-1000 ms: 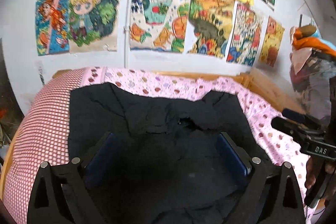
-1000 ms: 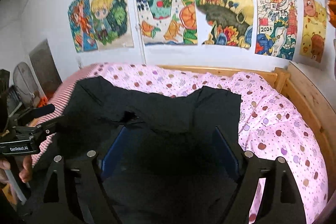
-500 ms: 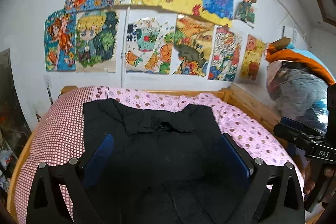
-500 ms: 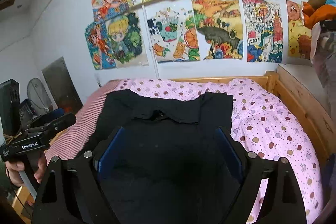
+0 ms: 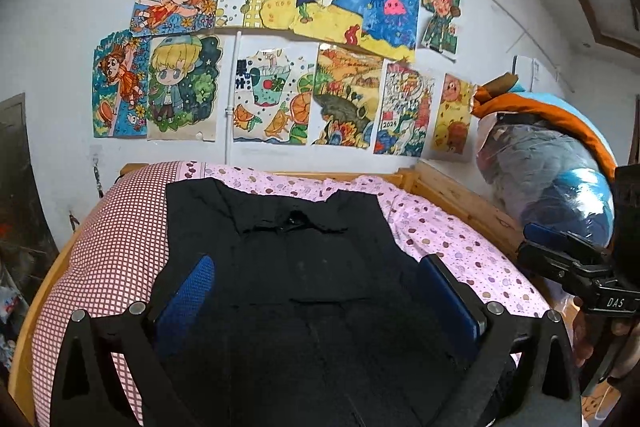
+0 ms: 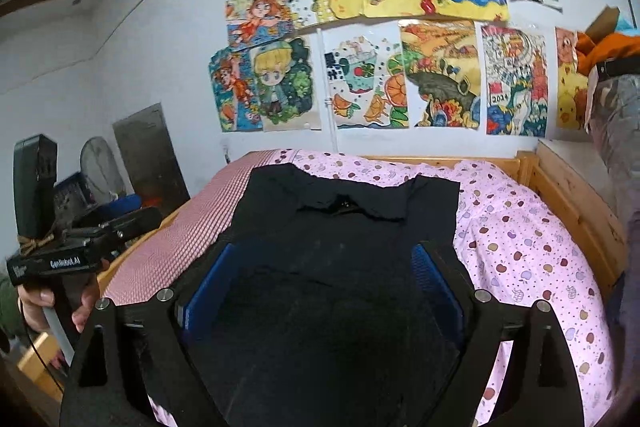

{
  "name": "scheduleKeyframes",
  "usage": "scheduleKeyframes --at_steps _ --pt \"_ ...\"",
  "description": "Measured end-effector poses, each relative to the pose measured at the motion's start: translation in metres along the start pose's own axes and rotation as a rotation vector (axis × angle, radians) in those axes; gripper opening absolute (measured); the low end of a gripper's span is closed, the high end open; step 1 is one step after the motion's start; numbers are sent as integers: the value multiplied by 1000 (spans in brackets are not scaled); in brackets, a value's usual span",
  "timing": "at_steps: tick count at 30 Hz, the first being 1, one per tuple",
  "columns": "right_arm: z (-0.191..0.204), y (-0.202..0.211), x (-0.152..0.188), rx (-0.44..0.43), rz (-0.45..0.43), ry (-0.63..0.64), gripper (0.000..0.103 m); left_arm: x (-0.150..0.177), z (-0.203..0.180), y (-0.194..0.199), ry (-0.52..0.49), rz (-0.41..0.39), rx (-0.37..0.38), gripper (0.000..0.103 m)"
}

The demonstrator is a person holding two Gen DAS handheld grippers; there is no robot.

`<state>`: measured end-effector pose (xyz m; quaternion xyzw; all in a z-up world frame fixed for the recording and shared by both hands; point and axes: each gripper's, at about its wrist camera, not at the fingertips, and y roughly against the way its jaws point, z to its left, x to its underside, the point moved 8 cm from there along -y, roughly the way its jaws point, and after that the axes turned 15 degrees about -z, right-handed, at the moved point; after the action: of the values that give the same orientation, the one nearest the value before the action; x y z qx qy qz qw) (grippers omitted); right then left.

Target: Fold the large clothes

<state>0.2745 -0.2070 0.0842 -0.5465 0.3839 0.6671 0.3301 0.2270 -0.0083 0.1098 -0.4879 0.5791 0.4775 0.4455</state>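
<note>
Above the near end of the black garment, the left tongs and right tongs stand wide apart, with nothing pinched between the blue pads. The garment lies spread flat on the bed, collar toward the drawing-covered wall, over the pink dotted cover. Judged step: between folds, both tools clear of the cloth. The next move calls for lowering each tool to a garment edge and clamping there before lifting it over.
</note>
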Motion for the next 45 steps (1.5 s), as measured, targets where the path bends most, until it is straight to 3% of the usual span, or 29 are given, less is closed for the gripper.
scheduleKeyframes --at_steps 5,10,14,26,33,36,41,45 --pt "3 19 7 -22 -51 -20 88 16 4 8 9 -6 -6 103" --pt "1 24 19 -13 -49 4 89 40 14 10 51 66 -30 103" --pt "-6 23 34 -20 -2 -7 89 60 25 8 81 123 -53 103" --pt "-29 19 72 29 96 8 92 95 35 8 40 211 -97 103" --pt "-15 11 97 -27 163 69 93 128 29 10 -4 289 -58 103" --pt "1 10 121 -113 227 106 93 144 27 10 -19 341 -35 103" --pt "13 13 139 -160 275 164 93 164 22 15 -47 387 12 103" --pt "16 17 152 -182 320 166 93 179 13 25 -127 409 63 103"
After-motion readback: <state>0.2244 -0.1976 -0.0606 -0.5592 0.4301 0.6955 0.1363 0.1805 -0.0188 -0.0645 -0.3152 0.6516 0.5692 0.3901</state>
